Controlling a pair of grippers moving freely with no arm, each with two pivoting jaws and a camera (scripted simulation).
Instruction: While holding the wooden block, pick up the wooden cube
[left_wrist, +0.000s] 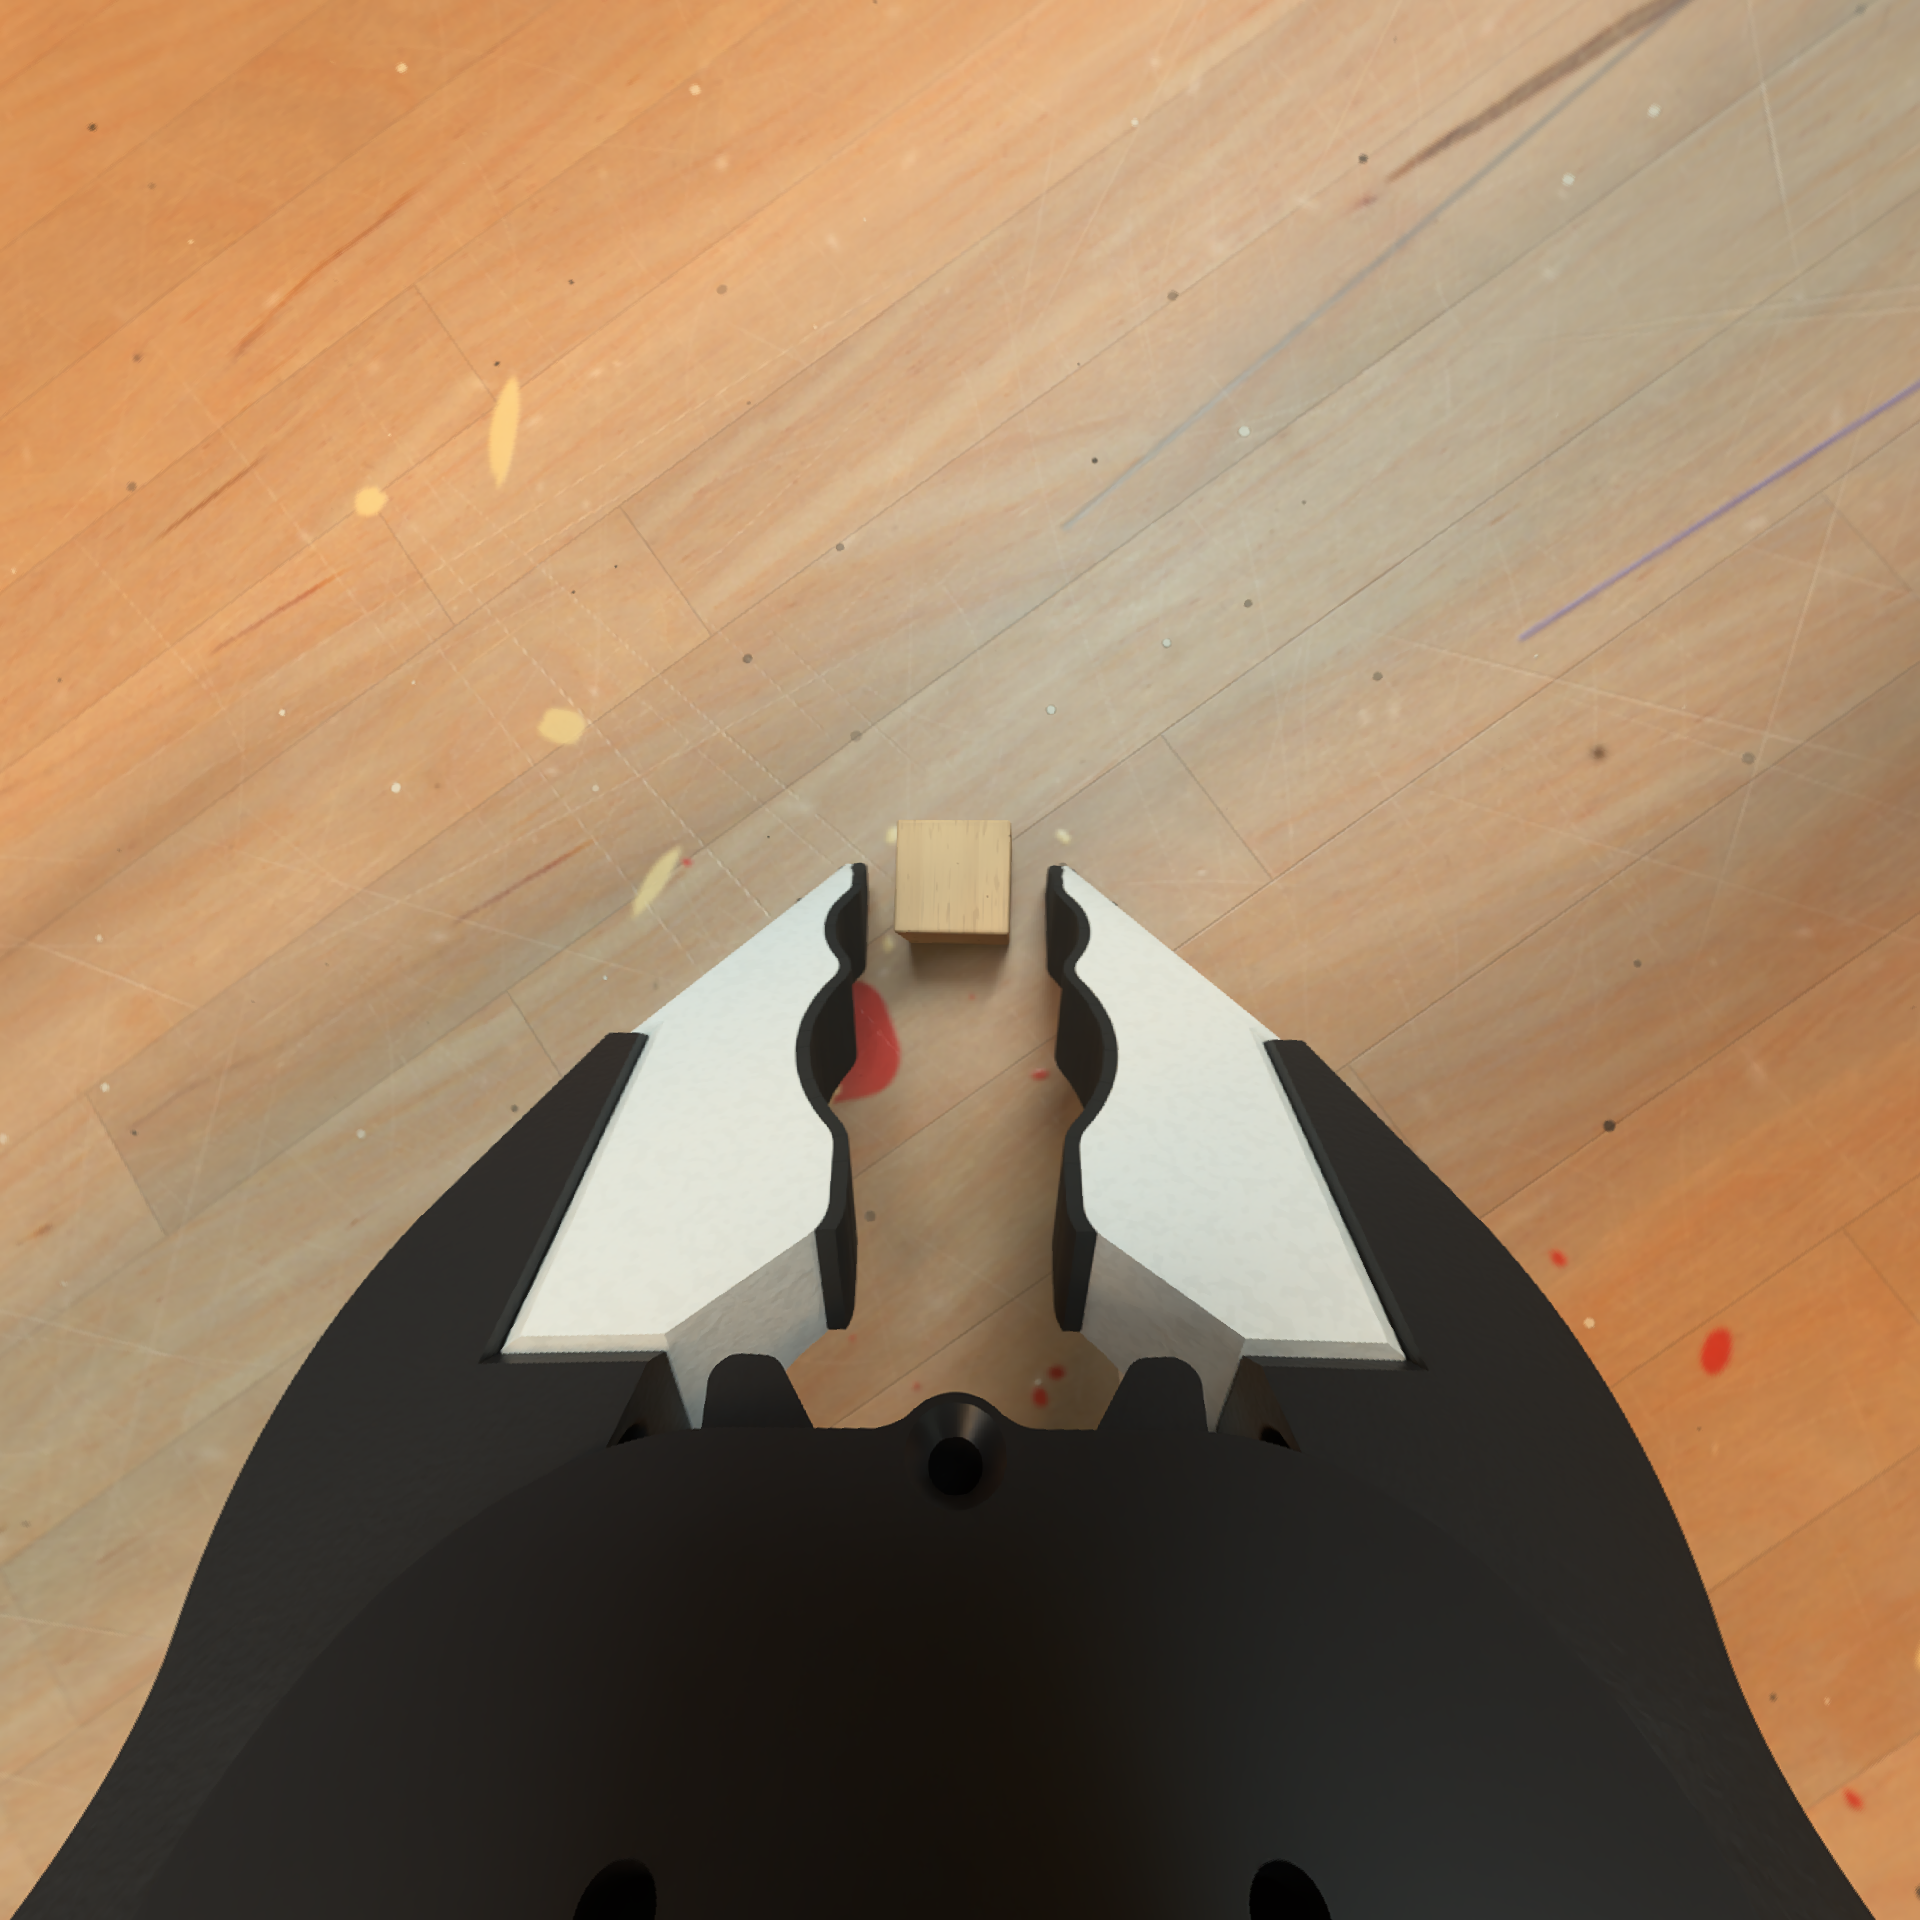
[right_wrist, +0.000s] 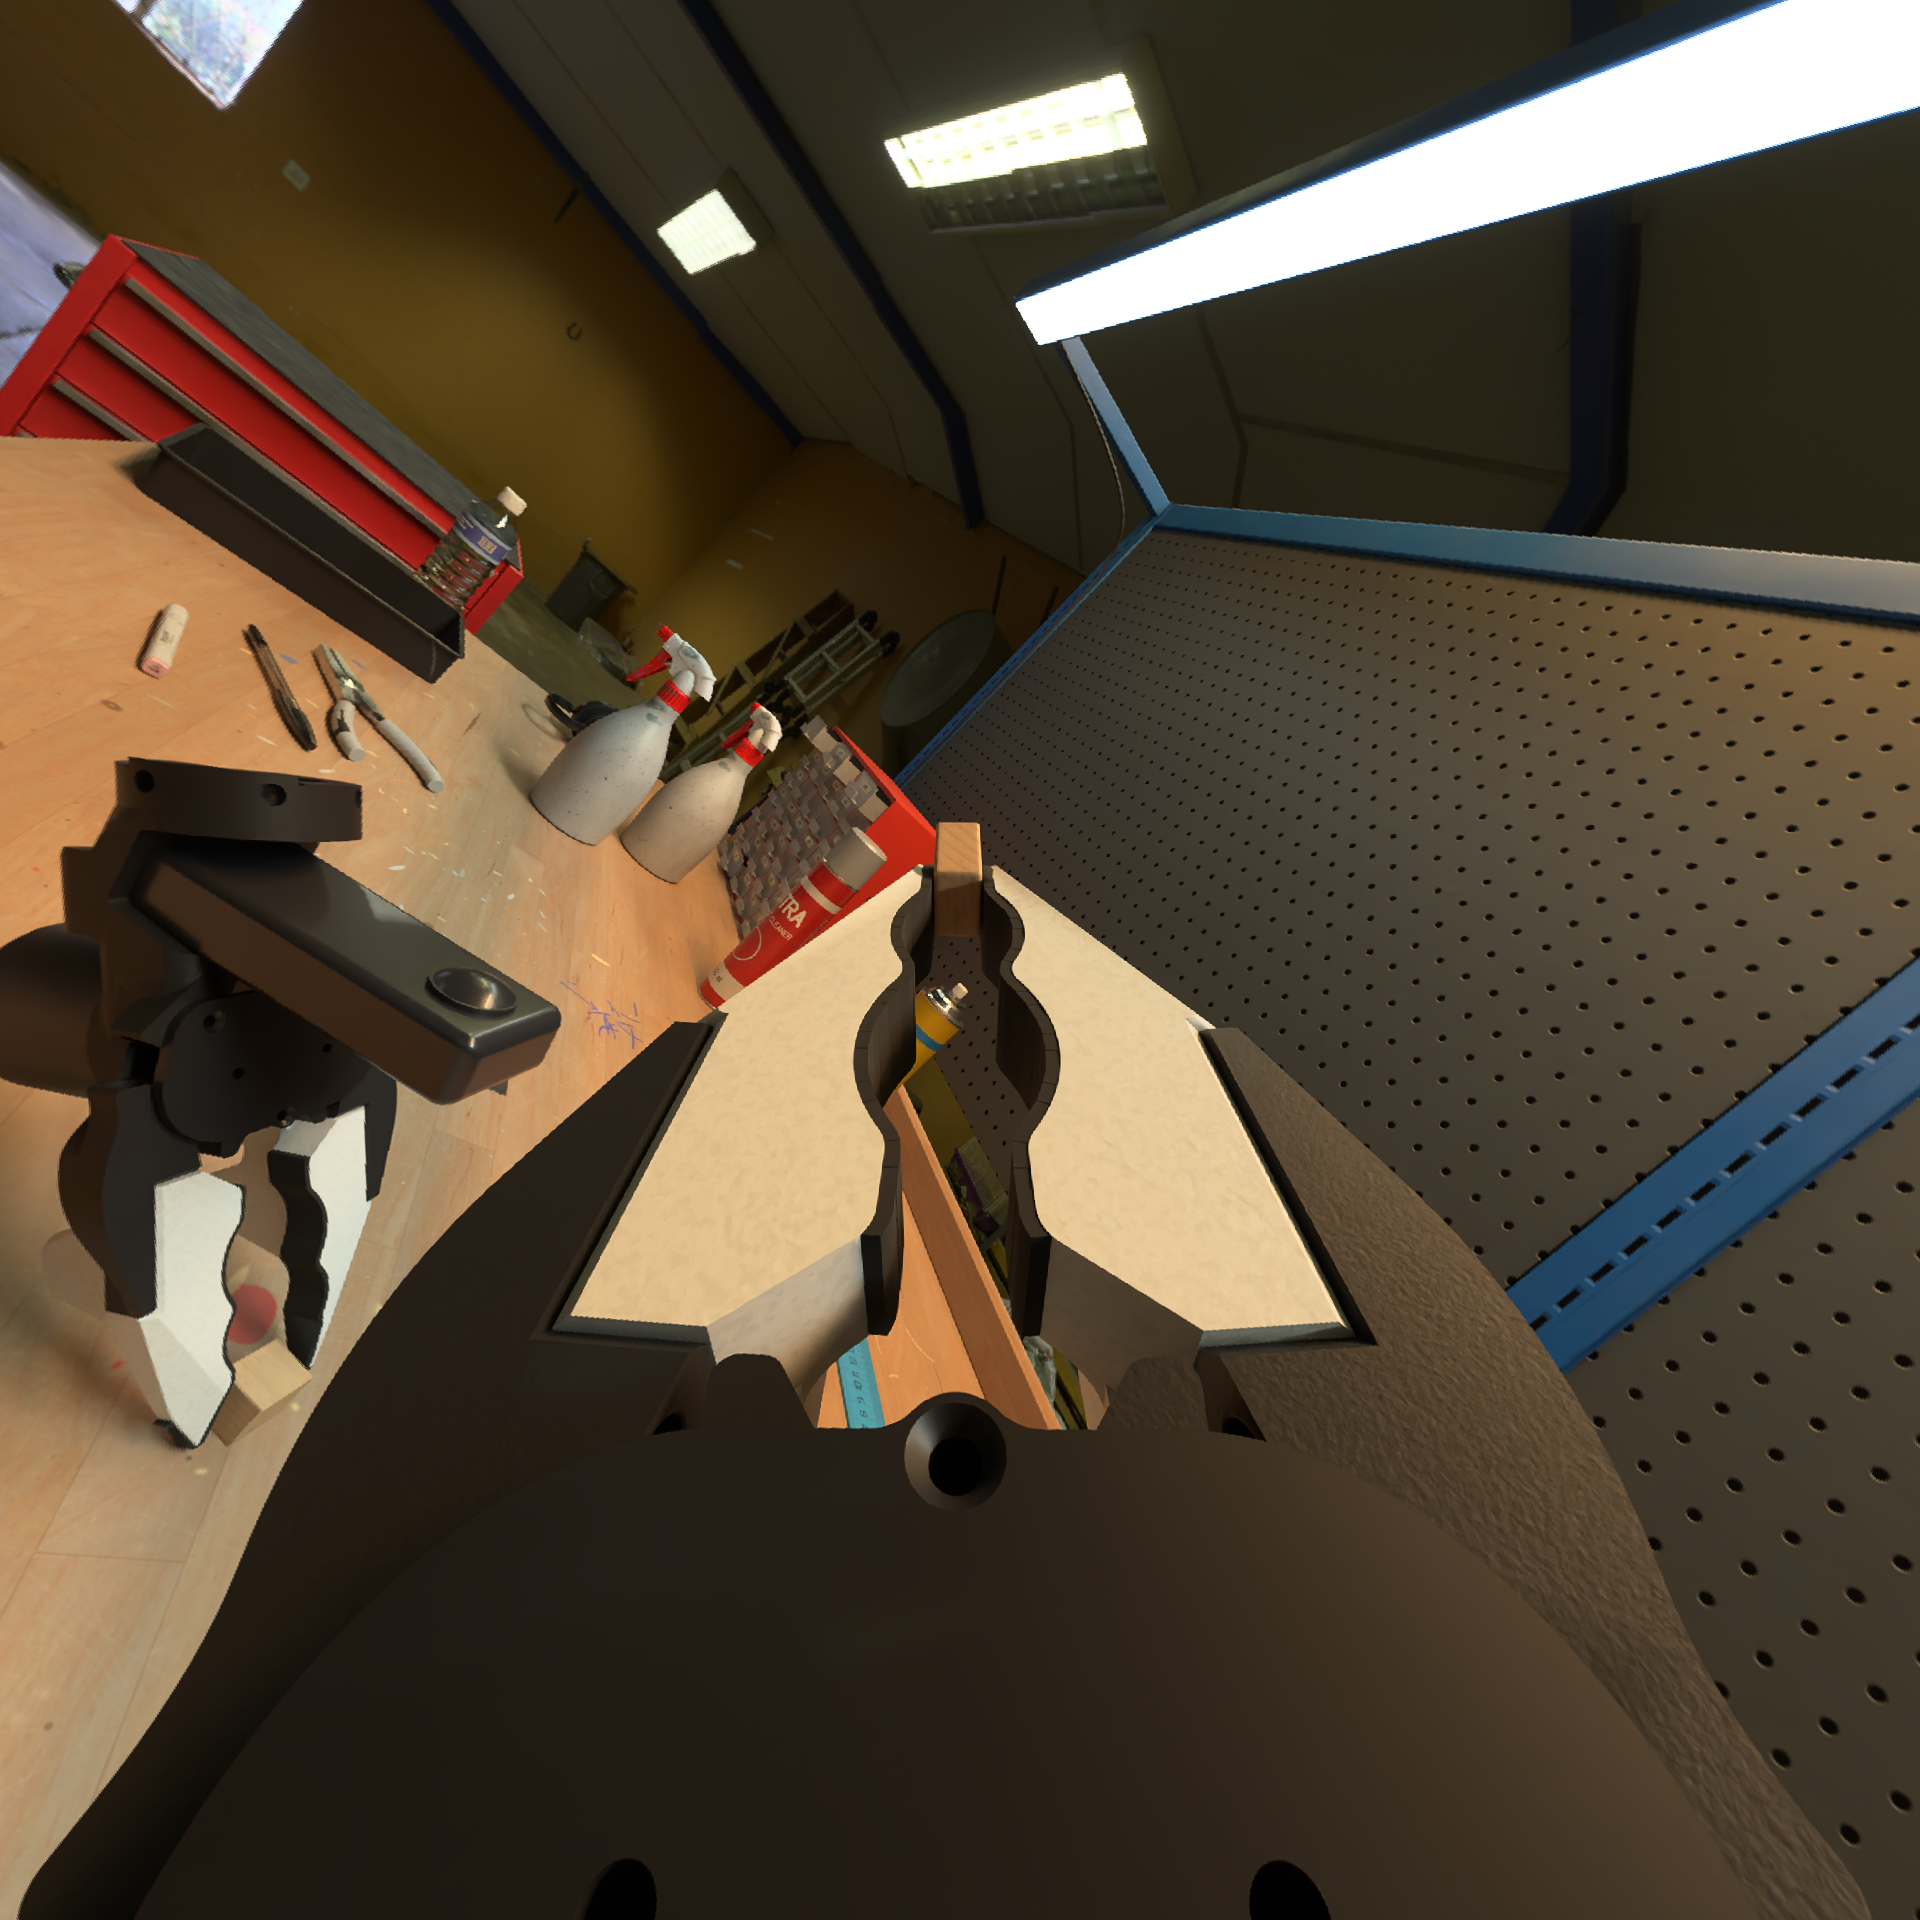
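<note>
Counts: two grippers, one cube, one block, two spray bottles, one water bottle, one red can.

Cube (left_wrist: 953, 881): pale wood with fine straight grain, square top face, sharp edges, a darker side face on the near edge. It sits flat on the bench (left_wrist: 1351, 727), directly between the tips of the left gripper (left_wrist: 956, 894). The fingers (left_wrist: 727, 1122) are spread; a gap shows on each side of the cube, narrower at 9 o'clock, wider at 3 o'clock. No contact visible. In the right wrist view the same gripper (right_wrist: 244, 1371) stands over the cube (right_wrist: 260, 1377), at 8 o'clock in that frame.

Block (right_wrist: 958, 878): light wood, narrow, upright, pinched at the very tips of the right gripper (right_wrist: 958, 894), jaws pressed against its two sides. Held off the bench, in front of the pegboard (right_wrist: 1455, 935).

Bench background, 10 to 11 o'clock: two white spray bottles (right_wrist: 613, 764) side by side, the red can (right_wrist: 790, 925) lying beside them, the water bottle (right_wrist: 478, 540) against a red drawer cabinet (right_wrist: 208, 353).
</note>
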